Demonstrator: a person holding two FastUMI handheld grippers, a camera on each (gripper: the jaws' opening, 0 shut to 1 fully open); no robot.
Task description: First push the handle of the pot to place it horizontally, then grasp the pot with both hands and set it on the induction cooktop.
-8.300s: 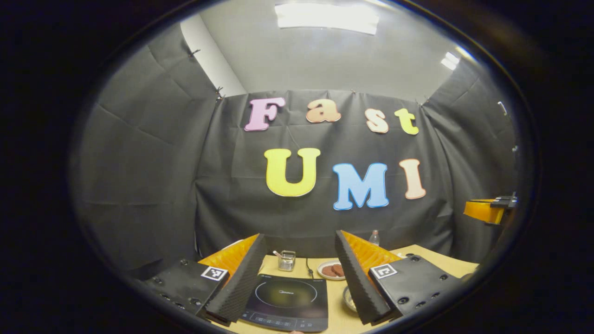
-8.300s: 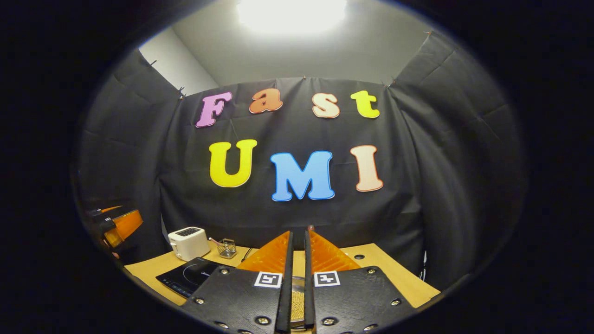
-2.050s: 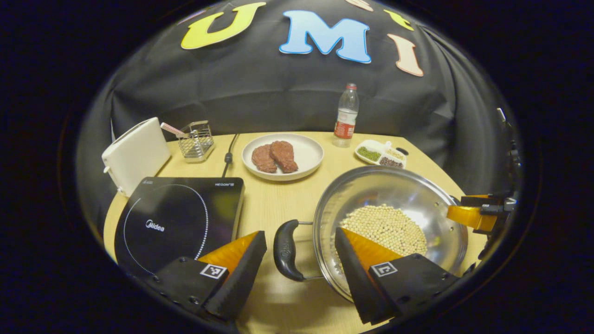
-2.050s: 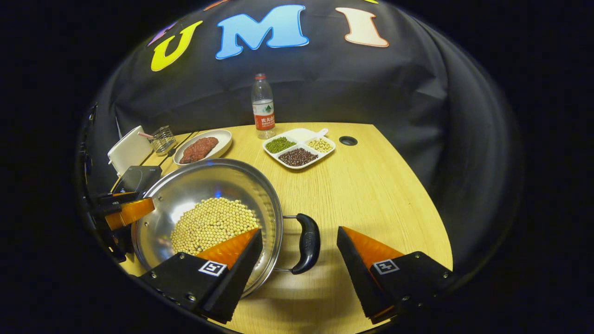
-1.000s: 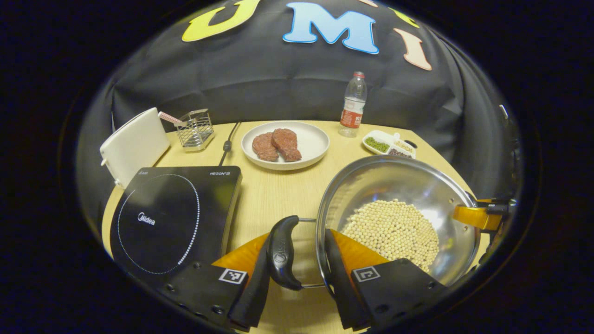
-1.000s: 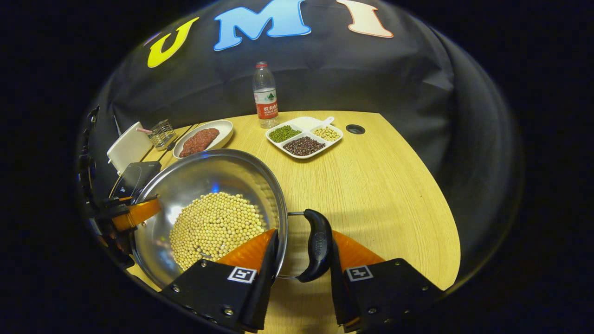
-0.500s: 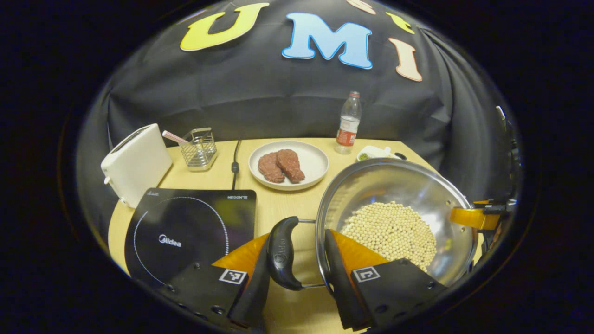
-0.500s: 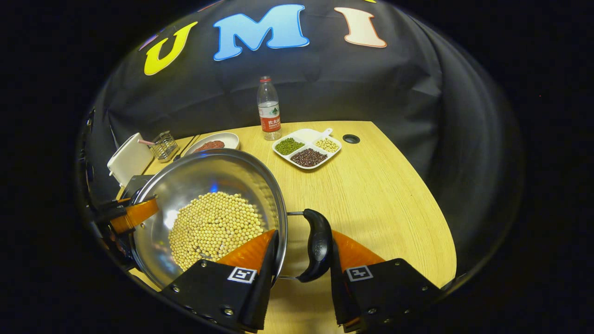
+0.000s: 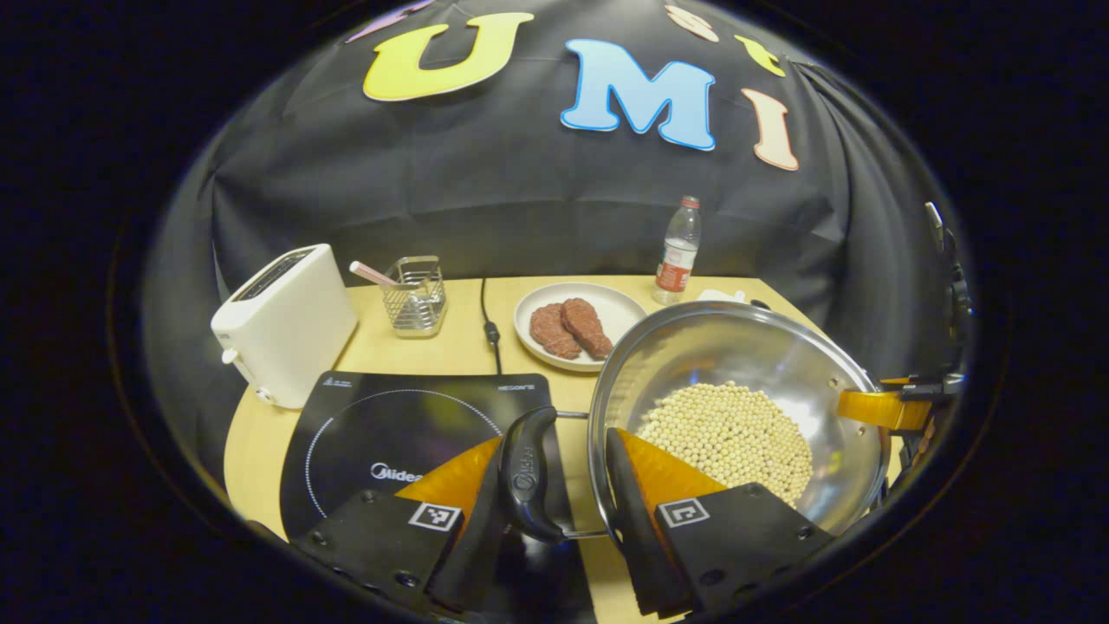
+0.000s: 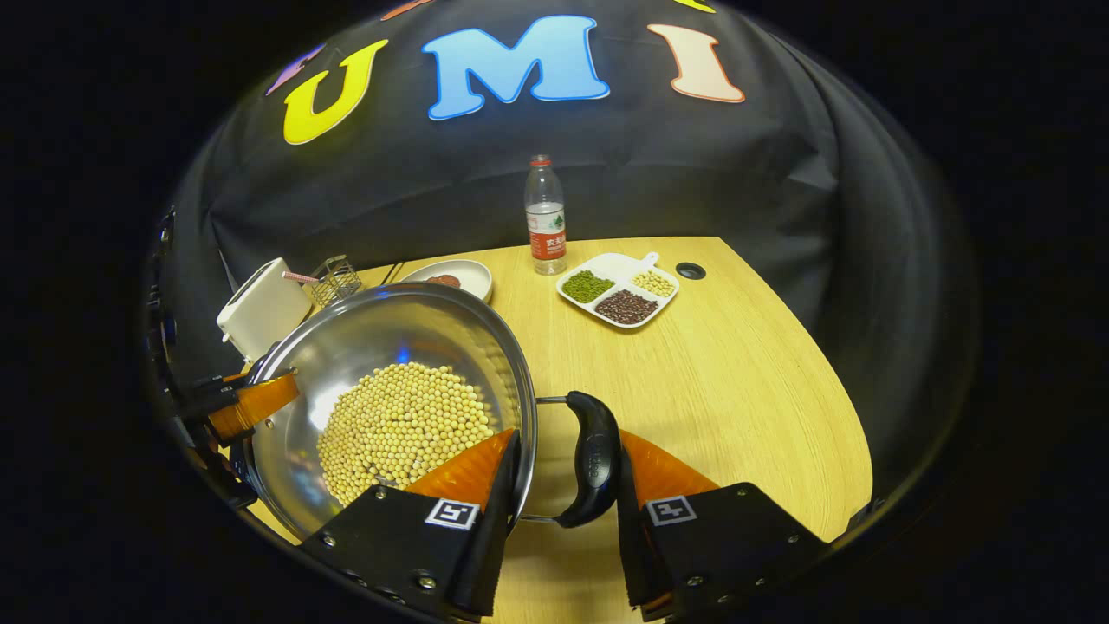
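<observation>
A pale wooden tabletop (image 10: 710, 364) with a rounded front edge stands in a booth walled with black cloth. Along its far side sit a white toaster (image 9: 282, 321), a small wire basket (image 9: 416, 295), a white plate with two brown meat patties (image 9: 576, 325), a clear plastic bottle with a red label (image 10: 545, 217) and a white divided dish of green, dark and pale beans (image 10: 617, 290); a flat black induction cooktop (image 9: 407, 433) lies at the near left. The wide stainless-steel pot half full of pale soybeans (image 9: 736, 407) hangs between the two grippers, its left edge over the right part of the cooktop. The left gripper (image 9: 554, 520) is narrowed around the pot's left black handle (image 9: 526, 477), one finger on the handle's outer side, the other inside the rim. The right gripper (image 10: 563, 516) holds the right black handle (image 10: 592, 459) the same way, and shows in the left gripper view at the pot's far rim. Compared with half a second ago, the cooktop lies farther right and closer under the left handle, the plate is partly hidden behind the pot's rim, and the toaster looms larger; both grips are unchanged.
</observation>
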